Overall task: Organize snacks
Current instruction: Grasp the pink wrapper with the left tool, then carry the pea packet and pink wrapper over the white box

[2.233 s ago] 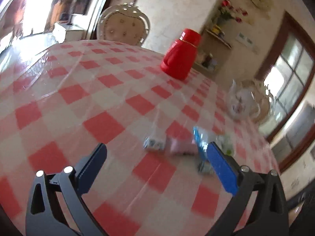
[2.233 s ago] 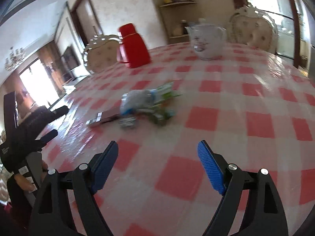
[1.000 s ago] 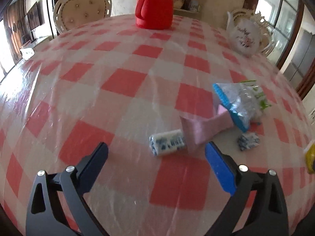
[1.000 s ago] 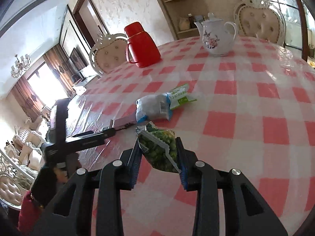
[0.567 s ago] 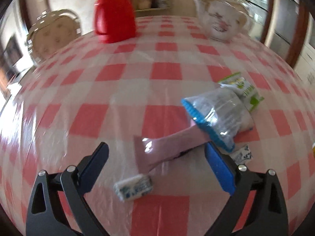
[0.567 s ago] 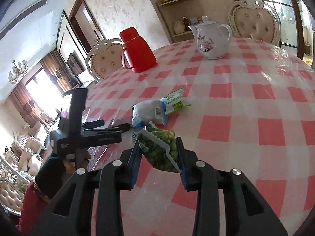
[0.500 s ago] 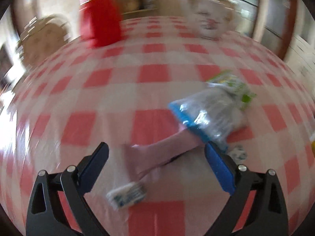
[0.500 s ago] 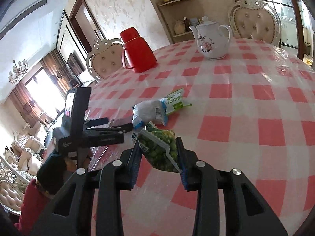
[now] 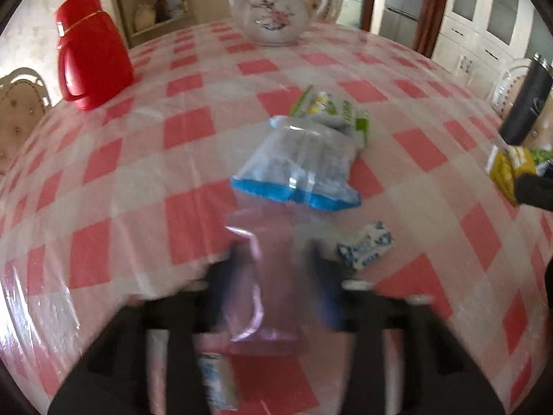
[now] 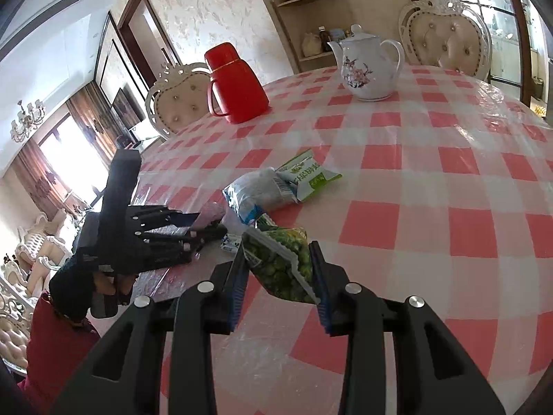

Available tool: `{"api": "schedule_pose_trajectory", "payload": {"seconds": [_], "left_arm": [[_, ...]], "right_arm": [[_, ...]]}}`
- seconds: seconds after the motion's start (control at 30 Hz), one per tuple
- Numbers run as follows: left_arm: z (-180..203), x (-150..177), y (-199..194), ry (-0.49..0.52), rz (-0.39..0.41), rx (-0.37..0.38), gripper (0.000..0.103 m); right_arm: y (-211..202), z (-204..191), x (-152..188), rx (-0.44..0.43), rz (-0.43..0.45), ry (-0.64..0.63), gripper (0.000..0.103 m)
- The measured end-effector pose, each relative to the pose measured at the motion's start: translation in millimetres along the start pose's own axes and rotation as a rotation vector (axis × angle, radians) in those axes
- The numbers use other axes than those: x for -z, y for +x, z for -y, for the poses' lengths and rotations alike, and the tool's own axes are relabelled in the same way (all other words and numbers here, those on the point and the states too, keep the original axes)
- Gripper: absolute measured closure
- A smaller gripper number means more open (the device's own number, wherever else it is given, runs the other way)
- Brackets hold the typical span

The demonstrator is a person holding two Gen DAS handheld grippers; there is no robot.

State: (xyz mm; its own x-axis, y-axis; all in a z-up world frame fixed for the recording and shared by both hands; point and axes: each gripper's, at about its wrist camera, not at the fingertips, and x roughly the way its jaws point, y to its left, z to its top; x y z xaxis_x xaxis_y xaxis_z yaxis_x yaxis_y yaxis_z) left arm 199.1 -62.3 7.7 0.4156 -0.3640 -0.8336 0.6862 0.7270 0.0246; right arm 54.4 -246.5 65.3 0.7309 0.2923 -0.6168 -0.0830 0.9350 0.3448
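Note:
My left gripper [image 9: 273, 276] is shut on a pink snack bar [image 9: 266, 276], blurred by motion; it also shows in the right wrist view [image 10: 204, 224]. My right gripper [image 10: 280, 273] is shut on a green pea packet [image 10: 281, 263] and holds it above the table; the packet shows at the right edge of the left wrist view [image 9: 515, 167]. A clear bag with a blue edge [image 9: 300, 169] lies on a green-white packet [image 9: 331, 110]. A small blue-white candy [image 9: 366, 243] lies right of the bar. Another [image 9: 217, 380] lies under my left gripper.
The round table has a red-white checked cloth [image 10: 449, 190] under clear plastic. A red thermos [image 10: 236, 83] and a white teapot [image 10: 368, 69] stand at the far side. Padded chairs [image 10: 446, 31] surround the table.
My left gripper moved forward over the pink bar and closed on it. My right gripper stays shut on the pea packet, nearly still.

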Motion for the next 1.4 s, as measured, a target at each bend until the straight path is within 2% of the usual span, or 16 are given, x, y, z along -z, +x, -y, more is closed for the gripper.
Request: {"api": "schedule_pose_trajectory", "payload": {"seconds": [0.07,0.1,0.13,0.2,0.27,0.37,0.5,0.6,0.73,0.97,1.27,1.4], "left_arm": [[0,-1,4,0.003,-0.001,-0.014,0.023],[-1,-1,4,-0.026,0.009,-0.001,0.032],[-3,-2,2,-0.04,0.022,-0.008,0.056],[-7,0,-2,-0.092,0.032,0.011,0.085],[-5,4,-7,-0.116,0.048,0.014,0.085],[2,14,-15,-0.174,0.077,-0.047,0.085],[10,32,-43,-0.343,0.181,-0.084,0.085],[21,47,-63,-0.388,0.234,-0.144,0.085],[29,71,-85,-0.491,0.286,-0.121,0.085],[41,106,-103,-0.56,0.287,-0.122,0.085],[44,141,-130,-0.641,0.336,-0.131,0.084],[49,151,-141,-0.649,0.351,-0.164,0.084]], "right_arm": [[1,1,0,0.003,-0.004,-0.004,0.067],[2,1,0,0.004,-0.006,-0.006,0.067],[4,1,0,0.007,-0.008,-0.009,0.067],[7,1,2,0.014,-0.018,-0.018,0.067],[12,2,4,0.026,-0.024,-0.027,0.067],[17,6,5,0.029,-0.035,-0.019,0.068],[27,12,8,0.035,-0.06,-0.008,0.068],[30,13,10,0.032,-0.064,-0.006,0.068],[32,14,11,0.027,-0.053,-0.001,0.068],[18,3,21,-0.015,-0.009,0.025,0.068],[0,-64,59,-0.075,0.0,-0.104,0.068],[-6,-81,70,-0.113,-0.002,-0.114,0.068]]}}
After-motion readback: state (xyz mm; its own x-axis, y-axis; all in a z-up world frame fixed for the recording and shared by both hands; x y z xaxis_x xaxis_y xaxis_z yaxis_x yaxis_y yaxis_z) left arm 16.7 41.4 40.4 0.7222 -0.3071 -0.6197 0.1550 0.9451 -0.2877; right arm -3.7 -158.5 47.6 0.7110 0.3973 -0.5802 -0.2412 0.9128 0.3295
